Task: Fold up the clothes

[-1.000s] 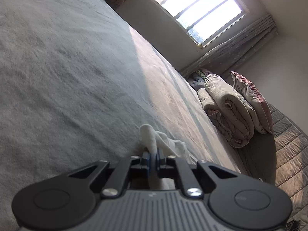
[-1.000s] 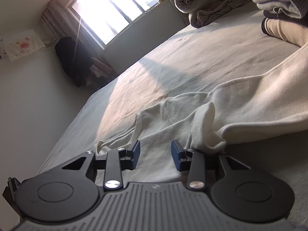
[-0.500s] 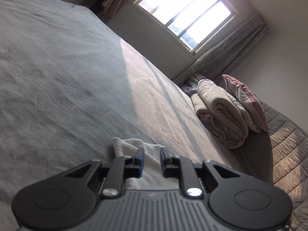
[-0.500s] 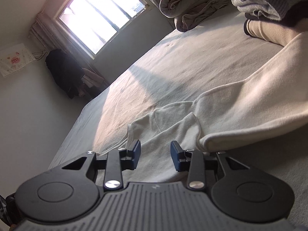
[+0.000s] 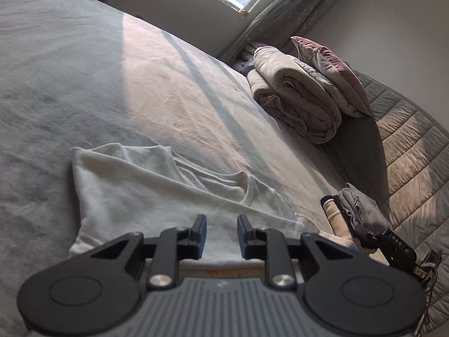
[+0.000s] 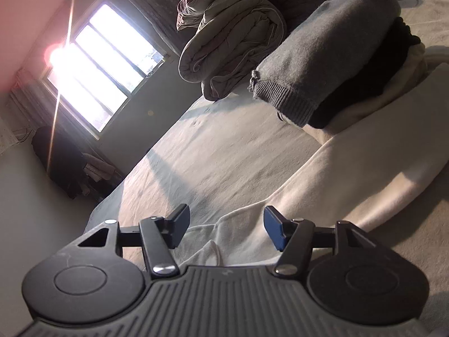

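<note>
We are opening both grippers, left (image 5: 221, 236) and right (image 6: 226, 230), neither one gripping anything. The white shirt (image 5: 157, 193) is lying folded on the bed (image 5: 84, 78), beside the clothes stack (image 6: 336, 64).

My right gripper (image 6: 226, 229) hung over the white shirt (image 6: 336, 179), jaws opening, nothing between them. Folded clothes (image 6: 331, 64) sat beyond that shirt.

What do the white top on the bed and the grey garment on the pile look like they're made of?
White top: probably soft cotton jersey, matte, with a ribbed neckline and gentle creases. Grey garment: a knit, perhaps wool or acrylic, judging by the ribbed cuff band and fuzzy matte surface.
</note>
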The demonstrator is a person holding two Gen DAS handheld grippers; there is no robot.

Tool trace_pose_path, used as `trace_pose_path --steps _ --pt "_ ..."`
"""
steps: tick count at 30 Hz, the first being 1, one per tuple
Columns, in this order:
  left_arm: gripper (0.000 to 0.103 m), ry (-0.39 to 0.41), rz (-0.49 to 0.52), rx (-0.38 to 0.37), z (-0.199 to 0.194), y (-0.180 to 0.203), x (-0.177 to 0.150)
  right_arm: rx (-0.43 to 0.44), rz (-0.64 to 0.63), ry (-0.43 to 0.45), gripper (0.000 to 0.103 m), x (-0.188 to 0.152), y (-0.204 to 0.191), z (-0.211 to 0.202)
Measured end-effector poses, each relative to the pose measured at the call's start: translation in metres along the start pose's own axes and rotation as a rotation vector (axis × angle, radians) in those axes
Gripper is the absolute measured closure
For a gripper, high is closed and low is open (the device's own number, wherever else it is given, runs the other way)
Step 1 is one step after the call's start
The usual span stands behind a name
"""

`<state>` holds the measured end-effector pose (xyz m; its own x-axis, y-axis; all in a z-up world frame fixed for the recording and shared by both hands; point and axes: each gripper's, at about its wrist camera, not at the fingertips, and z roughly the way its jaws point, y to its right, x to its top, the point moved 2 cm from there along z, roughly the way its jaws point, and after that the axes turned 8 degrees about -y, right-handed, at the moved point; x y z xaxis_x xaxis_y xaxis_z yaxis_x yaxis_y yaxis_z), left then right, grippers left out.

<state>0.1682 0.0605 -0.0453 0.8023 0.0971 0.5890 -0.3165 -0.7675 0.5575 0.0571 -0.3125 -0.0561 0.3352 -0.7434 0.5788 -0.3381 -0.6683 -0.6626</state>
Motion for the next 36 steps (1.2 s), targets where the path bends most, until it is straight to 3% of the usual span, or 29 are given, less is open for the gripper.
trace_pose_path --steps 3,6,11,18,22,23,24,26,30,33,36 --pt "0.08 -0.038 0.078 -0.027 0.038 0.04 -0.001 -0.173 0.114 0.129 0.039 0.005 0.023 -0.023" --pt "0.081 -0.088 0.115 -0.089 0.083 0.072 -0.008 -0.342 0.337 0.3 0.037 -0.007 0.055 -0.042" --pt "0.085 -0.153 0.176 -0.104 0.143 0.11 -0.017 -0.505 0.439 0.356 0.037 -0.011 0.077 -0.047" --pt "0.1 -0.162 0.172 -0.19 0.173 0.122 -0.024 -0.576 0.36 0.37 0.037 -0.01 0.077 -0.029" --pt "0.103 -0.193 0.203 -0.196 0.191 0.124 -0.038 -0.603 0.315 0.373 0.039 -0.005 0.077 -0.02" --pt "0.103 -0.197 0.214 -0.202 0.193 0.126 -0.041 -0.604 0.314 0.379 0.048 -0.005 0.079 -0.019" --pt "0.103 -0.202 0.232 -0.196 0.193 0.129 -0.042 -0.583 0.338 0.39 0.07 -0.005 0.085 -0.02" --pt "0.103 -0.207 0.275 -0.182 0.193 0.135 -0.045 -0.512 0.386 0.4 0.091 -0.004 0.095 -0.023" --pt "0.102 -0.203 0.273 -0.186 0.193 0.133 -0.045 -0.375 0.376 0.443 0.093 -0.003 0.086 -0.036" --pt "0.101 -0.202 0.249 -0.194 0.194 0.13 -0.043 -0.321 0.272 0.529 0.094 -0.005 0.057 -0.051" --pt "0.101 -0.198 0.283 -0.156 0.194 0.137 -0.045 -0.278 0.166 0.591 0.094 -0.008 0.033 -0.059"
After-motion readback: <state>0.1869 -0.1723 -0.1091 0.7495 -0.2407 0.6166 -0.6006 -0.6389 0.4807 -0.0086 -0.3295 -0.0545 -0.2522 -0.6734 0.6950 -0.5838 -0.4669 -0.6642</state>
